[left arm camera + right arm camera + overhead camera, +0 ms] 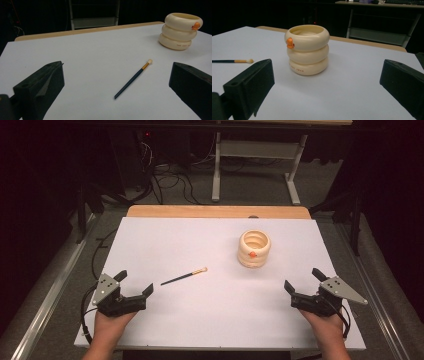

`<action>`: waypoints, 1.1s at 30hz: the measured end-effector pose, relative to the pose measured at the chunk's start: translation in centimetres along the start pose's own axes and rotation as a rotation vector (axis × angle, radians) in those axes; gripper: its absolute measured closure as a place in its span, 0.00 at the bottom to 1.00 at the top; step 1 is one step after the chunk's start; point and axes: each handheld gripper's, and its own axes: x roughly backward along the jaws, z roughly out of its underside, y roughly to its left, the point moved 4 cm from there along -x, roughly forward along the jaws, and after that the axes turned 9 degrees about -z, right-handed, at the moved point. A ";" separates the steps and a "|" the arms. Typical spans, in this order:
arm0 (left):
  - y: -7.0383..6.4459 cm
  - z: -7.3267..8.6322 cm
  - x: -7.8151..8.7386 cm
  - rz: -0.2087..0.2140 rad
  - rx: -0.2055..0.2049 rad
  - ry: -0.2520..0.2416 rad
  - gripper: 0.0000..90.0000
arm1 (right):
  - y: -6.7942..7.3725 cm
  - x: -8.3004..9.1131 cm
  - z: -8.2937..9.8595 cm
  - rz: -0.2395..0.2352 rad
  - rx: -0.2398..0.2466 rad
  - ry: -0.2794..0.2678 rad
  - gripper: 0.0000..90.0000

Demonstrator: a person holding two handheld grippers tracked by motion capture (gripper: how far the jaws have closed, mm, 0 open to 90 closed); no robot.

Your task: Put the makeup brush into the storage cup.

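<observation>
Your left gripper (pixel 135 283) rests at the near left corner of the white table (pixel 200 320), well to the left of the cream holder (pixel 254 248) and nearer to you than it. Its jaws stand wide apart and grasp nothing; in the left gripper view they frame bare white surface on either side.

Next comes the brush (pixel 184 277), lying flat on the table to the left of the holder and a little nearer to you, just beyond your left gripper's spread jaws without touching them. It is a thin stick with a long dark blue-black handle, a short gold band near one end and a small pale rounded tip (pixel 149 61). That tip points toward the holder, and the dark end points back toward your left hand (pixel 112 325).

The holder itself stands upright, right of the table's middle and toward the far edge. It looks like three fat cream rings stacked one on another, open at the top, with a small orange knob (pixel 290 43) on the uppermost ring and faint lettering on the lowest one. The brush and the holder lie well apart.

Your right gripper (pixel 301 282) sits to the right of the holder and nearer to you. Its jaws are also spread wide and empty, and in the right gripper view the holder stands between them, farther off.
</observation>
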 end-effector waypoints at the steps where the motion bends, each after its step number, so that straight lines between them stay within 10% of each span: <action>1: 0.0 0.0 0.0 0.000 -0.001 0.006 0.01 | 0.0 0.0 0.0 0.002 0.008 0.001 0.01; 33: -0.4 -0.2 -0.2 0.028 0.002 -0.021 0.01 | 0.3 0.2 0.0 -0.005 0.024 -0.017 0.01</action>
